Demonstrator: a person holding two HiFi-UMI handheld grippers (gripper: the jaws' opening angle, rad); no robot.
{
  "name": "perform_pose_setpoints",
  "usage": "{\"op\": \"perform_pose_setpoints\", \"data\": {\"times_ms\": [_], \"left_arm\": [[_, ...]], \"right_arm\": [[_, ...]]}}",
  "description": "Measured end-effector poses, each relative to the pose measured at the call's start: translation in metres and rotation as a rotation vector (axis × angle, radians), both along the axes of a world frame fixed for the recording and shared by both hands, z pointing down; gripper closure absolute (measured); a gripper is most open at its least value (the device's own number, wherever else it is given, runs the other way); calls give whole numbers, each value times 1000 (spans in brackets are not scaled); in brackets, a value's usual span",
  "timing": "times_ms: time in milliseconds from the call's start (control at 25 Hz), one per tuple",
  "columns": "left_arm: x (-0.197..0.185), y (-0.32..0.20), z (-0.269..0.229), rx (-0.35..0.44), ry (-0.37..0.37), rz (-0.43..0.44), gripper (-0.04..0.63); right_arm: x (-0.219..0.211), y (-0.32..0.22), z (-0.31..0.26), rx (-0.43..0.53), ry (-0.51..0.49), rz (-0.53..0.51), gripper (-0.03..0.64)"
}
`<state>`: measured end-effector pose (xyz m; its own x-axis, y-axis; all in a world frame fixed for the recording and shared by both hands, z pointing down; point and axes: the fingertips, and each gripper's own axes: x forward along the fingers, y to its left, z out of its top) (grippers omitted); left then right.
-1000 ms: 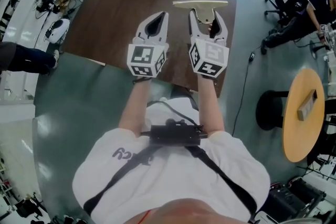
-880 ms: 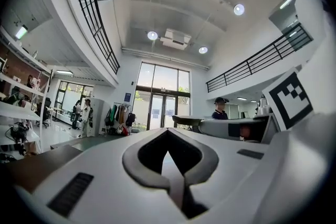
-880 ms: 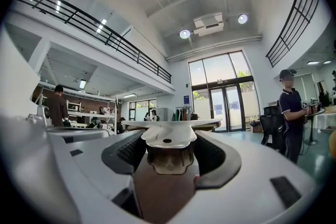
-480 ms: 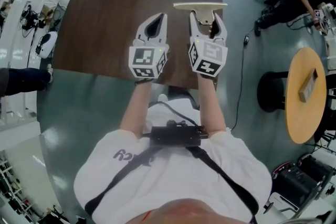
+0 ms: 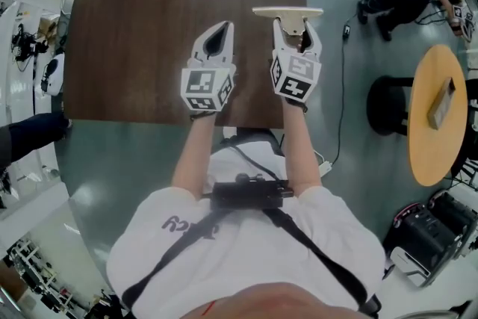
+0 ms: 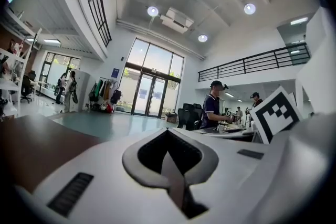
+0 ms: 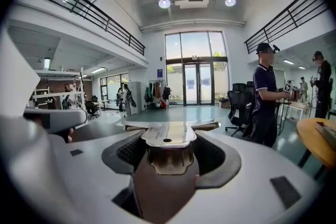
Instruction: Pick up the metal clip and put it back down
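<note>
Right gripper [image 7: 168,159] clamped on the metal clip [image 7: 167,132]

The clip's flat plate, with a small hole, sits between the two jaws, its wide crossbar just beyond them. Below the clip shows brown tabletop [image 7: 157,191]. Far behind it stand glass doors [image 7: 198,86], and to its right a person in dark clothes [image 7: 265,105] and a round yellow table [image 7: 317,139].

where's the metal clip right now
In the head view the metal clip is clamped in the right claw, over the far right part of the brown table, just right of the shut left claw.
</note>
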<state>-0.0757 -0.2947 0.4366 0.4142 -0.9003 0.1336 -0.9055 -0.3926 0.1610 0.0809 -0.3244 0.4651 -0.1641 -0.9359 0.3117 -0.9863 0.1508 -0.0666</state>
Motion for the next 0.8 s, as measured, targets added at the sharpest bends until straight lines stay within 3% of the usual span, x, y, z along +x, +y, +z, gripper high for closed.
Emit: {"op": "perform_pose_setpoints", "data": {"times_ms": [320, 800], "left_arm": [[21, -47, 72, -138, -65, 42, 591], [64, -91, 159, -291, -67, 105, 591]], "right_arm": [[24, -52, 94, -178, -11, 55, 321], [48, -125, 208, -358, 1, 101, 321]]}}
